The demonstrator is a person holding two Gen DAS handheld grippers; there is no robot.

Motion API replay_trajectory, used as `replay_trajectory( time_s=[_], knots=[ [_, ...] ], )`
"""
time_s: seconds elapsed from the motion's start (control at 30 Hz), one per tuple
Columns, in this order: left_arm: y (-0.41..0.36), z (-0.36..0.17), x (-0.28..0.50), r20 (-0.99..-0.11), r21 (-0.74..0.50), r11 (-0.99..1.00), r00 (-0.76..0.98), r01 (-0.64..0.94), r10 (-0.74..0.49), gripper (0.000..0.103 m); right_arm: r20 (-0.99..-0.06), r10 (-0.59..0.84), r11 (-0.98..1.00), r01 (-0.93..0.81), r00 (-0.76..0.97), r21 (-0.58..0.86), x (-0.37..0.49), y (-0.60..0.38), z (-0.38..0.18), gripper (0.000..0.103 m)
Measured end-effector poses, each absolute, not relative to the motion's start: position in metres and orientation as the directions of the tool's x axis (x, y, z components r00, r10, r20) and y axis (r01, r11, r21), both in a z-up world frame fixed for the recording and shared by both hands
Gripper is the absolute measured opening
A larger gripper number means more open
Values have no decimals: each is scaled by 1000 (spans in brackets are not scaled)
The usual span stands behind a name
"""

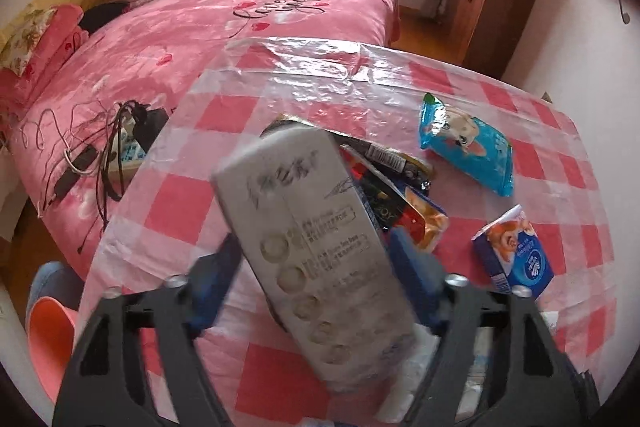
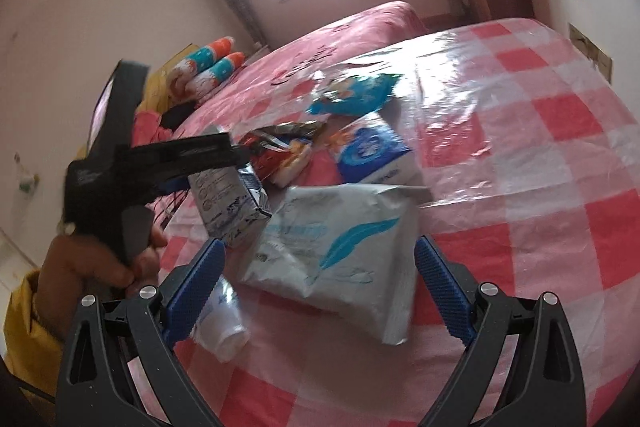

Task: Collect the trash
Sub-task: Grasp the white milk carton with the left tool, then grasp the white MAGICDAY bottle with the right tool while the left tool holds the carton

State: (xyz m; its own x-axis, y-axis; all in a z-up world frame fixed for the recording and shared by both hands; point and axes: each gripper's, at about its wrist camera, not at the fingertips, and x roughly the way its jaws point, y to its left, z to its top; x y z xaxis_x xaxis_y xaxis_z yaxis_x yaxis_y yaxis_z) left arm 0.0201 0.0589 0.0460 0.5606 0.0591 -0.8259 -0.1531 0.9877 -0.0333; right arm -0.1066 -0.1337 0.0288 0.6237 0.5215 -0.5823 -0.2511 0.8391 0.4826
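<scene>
Left gripper (image 1: 316, 259) pinches a grey carton (image 1: 316, 247) between its blue pads, filling the centre of the left wrist view; printing on the carton is blurred, not readable. In the right wrist view the same carton (image 2: 230, 205) sits left of centre, held off the table in that gripper (image 2: 240, 167), gripped by a hand (image 2: 100, 259) at lower left. Right gripper (image 2: 316, 267) jaws spread wide, pinching nothing, above a grey pouch (image 2: 336, 247) with a teal feather mark, lying on the checked tablecloth (image 2: 540, 187). A clear plastic cup (image 2: 224, 323) lies on its side, lower left of centre. Further back: blue tissue pack (image 2: 368, 151), blue wipes packet (image 1: 466, 143) with a dog picture, red snack wrappers (image 1: 400, 195). Pink bedspread (image 1: 240, 11) in upper frame reads "Love you".
</scene>
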Motion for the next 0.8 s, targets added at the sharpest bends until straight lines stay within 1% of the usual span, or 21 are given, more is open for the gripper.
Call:
replay_trajectory(
  time_s=[0.2, 0.33, 0.47, 0.63, 0.8],
  knots=[
    [70, 46, 5, -817, -45, 988, 574, -146, 48, 69, -555, 580, 813, -380, 596, 441, -114, -107, 38, 94],
    [85, 51, -9, -811, -60, 987, 584, -147, 38, 68, -561, 621, 783, -462, 547, 416, -116, -83, 39, 94],
    [101, 55, -25, -804, -80, 986, 594, -147, 24, 68, -620, 613, 777, -516, 490, 361, -117, -55, 35, 94],
    [127, 52, -47, -806, -113, 982, 592, -154, 0, 68, -684, 567, 793, -530, 459, 300, -112, -33, 26, 94],
    [152, 47, -69, -808, -139, 976, 589, -166, -15, 68, -723, 520, 807, -539, 455, 242, -108, -15, 20, 94]
  ],
)
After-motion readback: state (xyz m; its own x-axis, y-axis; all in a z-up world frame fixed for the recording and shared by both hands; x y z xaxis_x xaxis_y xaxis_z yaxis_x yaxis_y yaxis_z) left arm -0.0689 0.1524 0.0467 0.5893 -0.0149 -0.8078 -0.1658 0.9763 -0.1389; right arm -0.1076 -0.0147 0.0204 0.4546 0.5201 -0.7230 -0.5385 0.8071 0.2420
